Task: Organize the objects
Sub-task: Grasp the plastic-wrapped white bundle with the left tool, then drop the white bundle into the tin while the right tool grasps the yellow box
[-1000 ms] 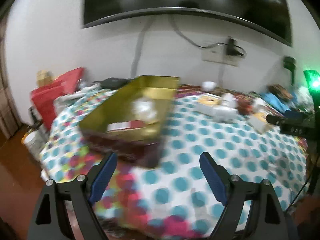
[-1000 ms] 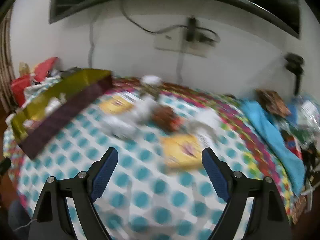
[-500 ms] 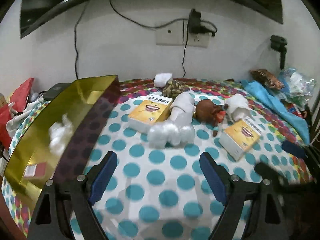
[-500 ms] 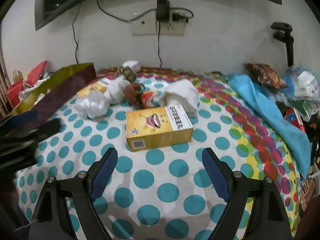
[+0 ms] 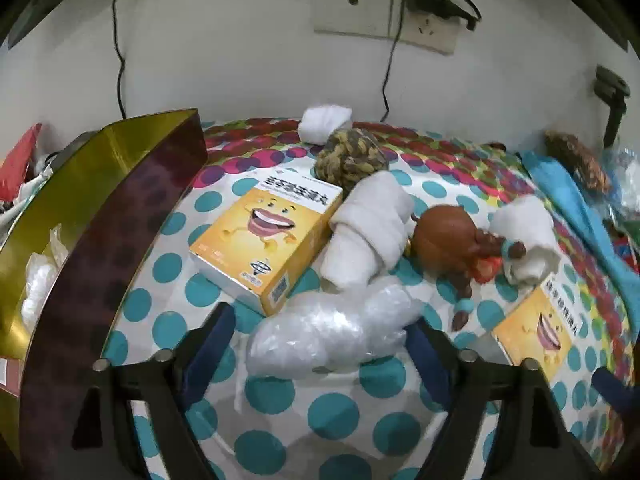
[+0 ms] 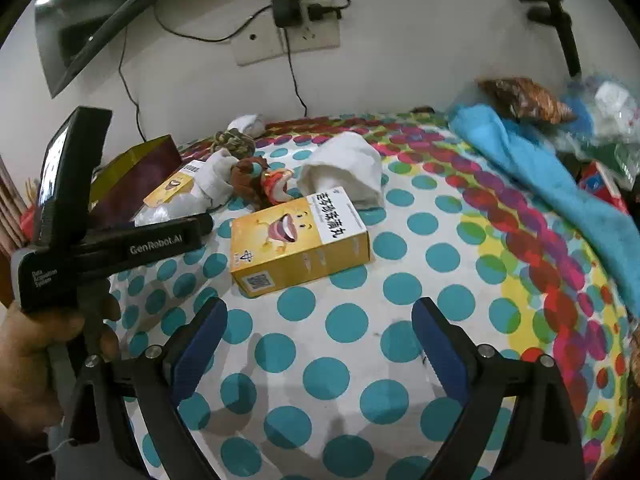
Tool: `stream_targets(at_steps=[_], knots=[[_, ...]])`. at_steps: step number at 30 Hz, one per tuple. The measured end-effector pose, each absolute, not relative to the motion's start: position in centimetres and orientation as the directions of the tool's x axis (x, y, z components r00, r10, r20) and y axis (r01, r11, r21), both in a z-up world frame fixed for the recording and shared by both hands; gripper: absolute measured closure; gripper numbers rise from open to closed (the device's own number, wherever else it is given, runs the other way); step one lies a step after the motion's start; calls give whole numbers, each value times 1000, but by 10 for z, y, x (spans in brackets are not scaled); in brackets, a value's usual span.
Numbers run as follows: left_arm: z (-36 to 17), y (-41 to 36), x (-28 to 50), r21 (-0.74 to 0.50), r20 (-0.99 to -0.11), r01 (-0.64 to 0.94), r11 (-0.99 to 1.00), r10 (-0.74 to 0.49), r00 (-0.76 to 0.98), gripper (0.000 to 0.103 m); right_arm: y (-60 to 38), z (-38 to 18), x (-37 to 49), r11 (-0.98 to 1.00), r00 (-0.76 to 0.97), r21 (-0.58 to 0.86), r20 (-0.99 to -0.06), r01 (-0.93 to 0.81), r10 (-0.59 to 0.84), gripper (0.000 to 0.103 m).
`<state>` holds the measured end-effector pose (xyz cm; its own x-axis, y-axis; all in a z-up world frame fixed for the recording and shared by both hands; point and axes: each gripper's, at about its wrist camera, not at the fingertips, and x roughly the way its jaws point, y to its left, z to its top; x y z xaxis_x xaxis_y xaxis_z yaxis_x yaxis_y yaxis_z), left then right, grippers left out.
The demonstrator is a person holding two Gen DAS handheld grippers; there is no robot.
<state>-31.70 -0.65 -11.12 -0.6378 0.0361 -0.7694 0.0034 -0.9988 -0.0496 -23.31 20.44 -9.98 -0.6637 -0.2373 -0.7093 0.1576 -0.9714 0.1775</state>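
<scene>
Swung off the gold box and in over the spotted bench since a second ago, and closer than half a second back, with the box now pushed to the left edge of the left wrist view and the loose clutter filling the middle. Reads as the start of a pick, sorting barely begun (only a white wad and a small red packet visible inside the box). Largest first: two yellow cartons, one just beyond the left tool, the other ahead of the right tool and slightly left of its centre line, apart from both blue pads. Then the white rolled cloth, touching the far carton and the brown toy. Smaller, and the likely target: the clear plastic bundle, sitting right between the left tool's spread fingers, near the tips, not pinched yet. Right tool likewise spread wide, holding nothing. Probably a short push forward and a soft squeeze needed, the crinkly plastic likely to collapse.
</scene>
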Motion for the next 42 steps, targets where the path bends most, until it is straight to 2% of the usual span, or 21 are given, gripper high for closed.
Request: stream_targets(at_steps=[1,5,16,27,29,30,31,42], knots=[[-111,-8,-316,-52,-774,4,-999,38,-632,44,207,-100,-234,-971,-663,188,-709,151,-240,10],[-100,-8,-296,-91,-750,-34,-995,91,-655,45,209,-101,-234,-968,-664,204,-706,142,-247,8],[-72,-23,-202,-37,-705,-83,-996,85,-705,45,198,-101,-240,-978,-652,137,-729,158,-207,6],[-78,-50,-154,-96,-703,-72,-993,119,-701,45,163,-107,-288,-979,-591,12,-796,203,-132,4],[-81,-54,-154,-113,-707,-66,-991,127,-696,45,164,-110,-294,-979,-580,29,-802,202,-143,8],[-82,-56,-153,-115,-708,-62,-991,125,-695,45,165,-111,-297,-979,-580,35,-801,203,-149,13],[-82,-57,-153,-119,-707,-60,-991,127,-696,45,166,-112,-296,-978,-585,37,-796,207,-154,14],[-64,-78,-156,-114,-672,-4,-993,80,-736,45,143,-100,-261,-969,-688,-35,-711,243,-146,15]])
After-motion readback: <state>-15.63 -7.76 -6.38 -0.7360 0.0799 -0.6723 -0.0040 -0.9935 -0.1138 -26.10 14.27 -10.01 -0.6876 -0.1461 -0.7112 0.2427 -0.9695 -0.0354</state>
